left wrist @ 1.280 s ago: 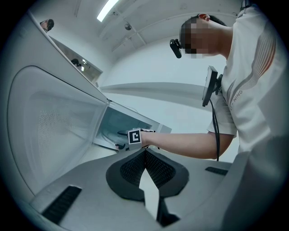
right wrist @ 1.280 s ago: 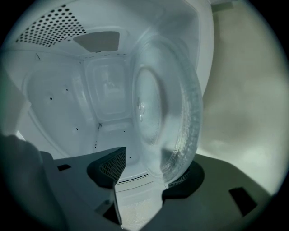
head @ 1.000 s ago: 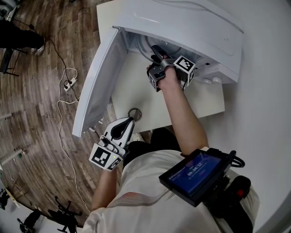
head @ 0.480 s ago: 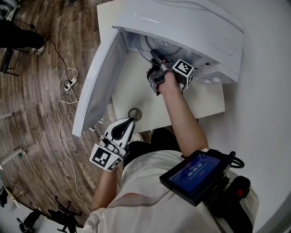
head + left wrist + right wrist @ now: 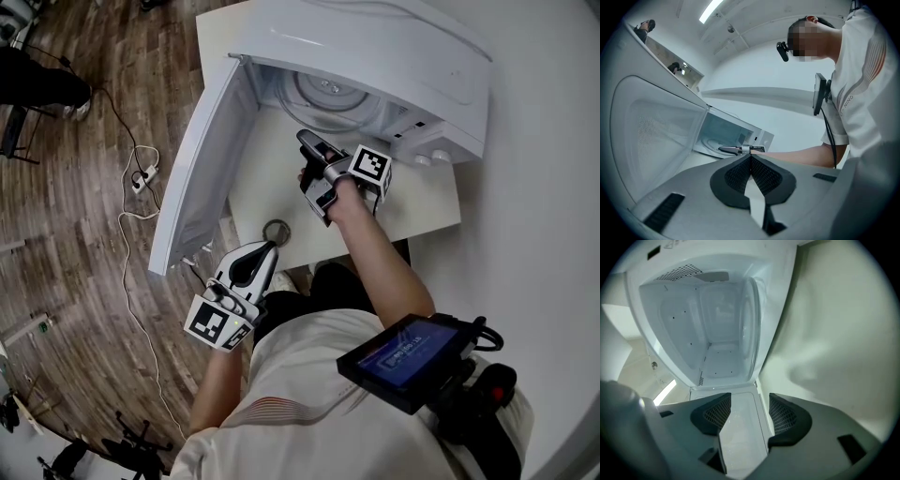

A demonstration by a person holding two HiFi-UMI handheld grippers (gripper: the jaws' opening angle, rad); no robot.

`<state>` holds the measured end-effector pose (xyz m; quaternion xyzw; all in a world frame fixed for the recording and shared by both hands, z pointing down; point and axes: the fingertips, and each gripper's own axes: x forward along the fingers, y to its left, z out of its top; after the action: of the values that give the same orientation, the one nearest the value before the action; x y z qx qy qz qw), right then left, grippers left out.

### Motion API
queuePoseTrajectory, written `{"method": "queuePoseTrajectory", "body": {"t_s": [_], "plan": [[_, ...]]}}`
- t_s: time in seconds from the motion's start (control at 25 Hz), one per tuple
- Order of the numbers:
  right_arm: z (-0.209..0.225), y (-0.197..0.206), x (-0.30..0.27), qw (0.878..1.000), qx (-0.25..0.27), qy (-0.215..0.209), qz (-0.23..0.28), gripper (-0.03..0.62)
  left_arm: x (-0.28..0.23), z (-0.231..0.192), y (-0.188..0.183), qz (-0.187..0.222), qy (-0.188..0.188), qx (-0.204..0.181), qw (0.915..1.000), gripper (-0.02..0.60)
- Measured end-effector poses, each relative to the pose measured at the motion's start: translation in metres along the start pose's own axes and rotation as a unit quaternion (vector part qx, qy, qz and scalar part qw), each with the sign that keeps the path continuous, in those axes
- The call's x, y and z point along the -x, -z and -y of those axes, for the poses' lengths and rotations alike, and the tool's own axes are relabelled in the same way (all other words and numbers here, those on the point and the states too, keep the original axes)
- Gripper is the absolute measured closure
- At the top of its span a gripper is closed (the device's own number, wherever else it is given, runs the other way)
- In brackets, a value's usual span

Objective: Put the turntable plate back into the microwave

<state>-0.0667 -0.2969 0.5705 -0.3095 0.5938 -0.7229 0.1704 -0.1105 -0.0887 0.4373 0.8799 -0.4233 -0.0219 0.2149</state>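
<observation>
The white microwave (image 5: 394,56) stands open on the table, its door (image 5: 202,159) swung out to the left. The clear glass turntable plate (image 5: 328,94) lies flat on the cavity floor; in the right gripper view the plate (image 5: 749,324) shows at the cavity's right side. My right gripper (image 5: 309,142) hovers just outside the cavity mouth, over the table, open and holding nothing (image 5: 745,413). My left gripper (image 5: 255,258) hangs low by the table's front edge, shut and empty (image 5: 751,157), apart from the microwave (image 5: 726,136).
The white table (image 5: 281,187) carries a dark round ring (image 5: 277,232) near its front edge. A white wall runs along the right. Cables and a power strip (image 5: 142,173) lie on the wooden floor at the left. The open door blocks the table's left side.
My right gripper has drawn back out of the microwave cavity toward the person, leaving the plate uncovered inside. The left gripper has stayed put.
</observation>
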Motion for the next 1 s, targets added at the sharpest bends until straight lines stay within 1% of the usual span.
{"method": "queuePoseTrajectory", "body": {"t_s": [0.12, 0.2, 0.32, 0.4, 0.48, 0.56, 0.64, 0.76, 0.88, 1.0], "plan": [[-0.006, 0.019, 0.024, 0.999, 0.032, -0.007, -0.012, 0.358, 0.008, 0.008, -0.002, 0.003, 0.005, -0.008, 0.9999, 0.572], [-0.014, 0.025, 0.036, 0.997, 0.071, -0.013, -0.011, 0.359, 0.009, 0.007, -0.004, 0.003, 0.007, -0.013, 0.9999, 0.572], [-0.036, 0.026, 0.056, 0.989, 0.142, -0.045, 0.004, 0.365, 0.01, 0.006, -0.007, 0.006, 0.011, -0.02, 0.9997, 0.572], [-0.058, 0.033, 0.079, 0.976, 0.208, -0.065, 0.02, 0.423, 0.017, 0.015, -0.011, 0.01, 0.017, -0.03, 0.9994, 0.572], [-0.083, 0.042, 0.107, 0.958, 0.274, -0.077, 0.039, 0.495, 0.027, 0.029, -0.019, 0.018, 0.027, -0.043, 0.9985, 0.572], [-0.103, 0.051, 0.134, 0.944, 0.314, -0.086, 0.06, 0.522, 0.037, 0.043, -0.026, 0.024, 0.036, -0.055, 0.9975, 0.572], [-0.12, 0.06, 0.161, 0.932, 0.341, -0.095, 0.082, 0.557, 0.047, 0.055, -0.032, 0.031, 0.044, -0.065, 0.9964, 0.572], [-0.139, 0.075, 0.199, 0.911, 0.384, -0.104, 0.112, 0.588, 0.059, 0.07, -0.039, 0.041, 0.055, -0.079, 0.9945, 0.572], [-0.151, 0.089, 0.233, 0.889, 0.426, -0.107, 0.127, 0.588, 0.064, 0.086, -0.044, 0.048, 0.064, -0.091, 0.9927, 0.572], [-0.167, 0.107, 0.265, 0.863, 0.474, -0.109, 0.138, 0.588, 0.069, 0.103, -0.052, 0.053, 0.074, -0.102, 0.9906, 0.572]]}}
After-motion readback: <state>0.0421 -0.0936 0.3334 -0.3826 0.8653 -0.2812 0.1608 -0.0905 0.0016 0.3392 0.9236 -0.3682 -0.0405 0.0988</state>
